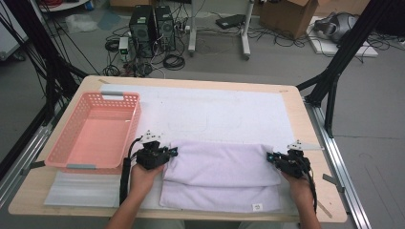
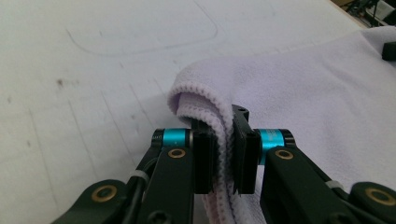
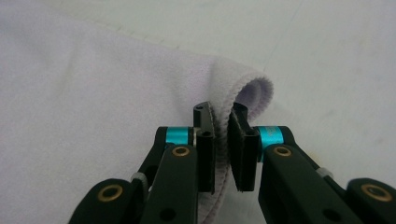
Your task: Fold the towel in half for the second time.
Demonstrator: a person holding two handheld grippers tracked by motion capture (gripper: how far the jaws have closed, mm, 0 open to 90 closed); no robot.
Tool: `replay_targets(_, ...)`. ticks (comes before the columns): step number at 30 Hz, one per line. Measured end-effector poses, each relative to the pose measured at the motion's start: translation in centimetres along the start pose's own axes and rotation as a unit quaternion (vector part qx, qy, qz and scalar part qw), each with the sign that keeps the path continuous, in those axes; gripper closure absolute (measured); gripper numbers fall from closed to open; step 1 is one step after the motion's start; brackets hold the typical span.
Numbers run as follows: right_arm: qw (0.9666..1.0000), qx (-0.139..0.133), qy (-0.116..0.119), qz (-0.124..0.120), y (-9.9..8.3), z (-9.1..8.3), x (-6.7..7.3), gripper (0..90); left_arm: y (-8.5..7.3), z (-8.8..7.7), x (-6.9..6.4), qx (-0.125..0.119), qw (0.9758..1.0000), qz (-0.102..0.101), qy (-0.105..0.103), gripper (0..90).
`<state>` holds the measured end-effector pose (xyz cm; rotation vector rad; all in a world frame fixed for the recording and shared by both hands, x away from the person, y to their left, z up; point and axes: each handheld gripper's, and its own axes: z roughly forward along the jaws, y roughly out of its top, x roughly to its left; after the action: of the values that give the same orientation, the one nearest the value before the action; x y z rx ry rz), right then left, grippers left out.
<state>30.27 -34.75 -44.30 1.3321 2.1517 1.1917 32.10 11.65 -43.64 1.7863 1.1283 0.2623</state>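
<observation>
Clearly each tool, the left tool and the right tool, is clamped on one end of the top fold of the lavender towel lying on the bench, probably to fold it evenly.

Both grippers — clamped tight
</observation>
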Motion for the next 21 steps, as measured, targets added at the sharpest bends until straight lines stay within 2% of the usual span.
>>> replay_targets(2,0.9999,-0.011,-0.01,-0.006,0.8,0.2,-0.1,82.6,0.8,0.6,0.5,0.003,0.9999,0.001,0.011,80.8)
replay_targets(6,0.9993,-0.019,-0.026,-0.017,2.6,1.1,-0.6,82.5,2.1,1.7,1.5,-0.009,0.9998,-0.003,0.015,80.7)
replay_targets(9,0.999,-0.019,-0.036,-0.02,3.8,2.0,-1.1,82.3,2.8,2.4,1.9,-0.013,0.9996,0.019,0.016,80.6)
replay_targets(12,0.9988,-0.01,-0.044,-0.019,4.6,2.8,-1.5,82.3,3.2,2.8,2.4,-0.017,0.9995,0.021,0.018,80.3)
replay_targets(15,0.9986,-0.014,-0.047,-0.016,5.2,3.4,-1.8,82.2,3.7,3.2,3.0,-0.017,0.9995,0.017,0.023,80.2)
replay_targets(18,0.9982,-0.014,-0.055,-0.018,5.7,4.0,-1.8,82.1,3.7,3.5,3.4,-0.029,0.9993,0.004,0.025,79.9)
replay_targets(20,0.998,-0.016,-0.059,-0.013,5.8,4.3,-1.8,81.0,3.5,3.7,3.5,-0.015,0.9995,-0.004,0.029,77.8)
replay_targets(21,0.9979,-0.016,-0.062,-0.012,5.8,4.3,-1.8,79.0,3.4,3.6,3.4,-0.01,0.9994,-0.01,0.03,73.7)
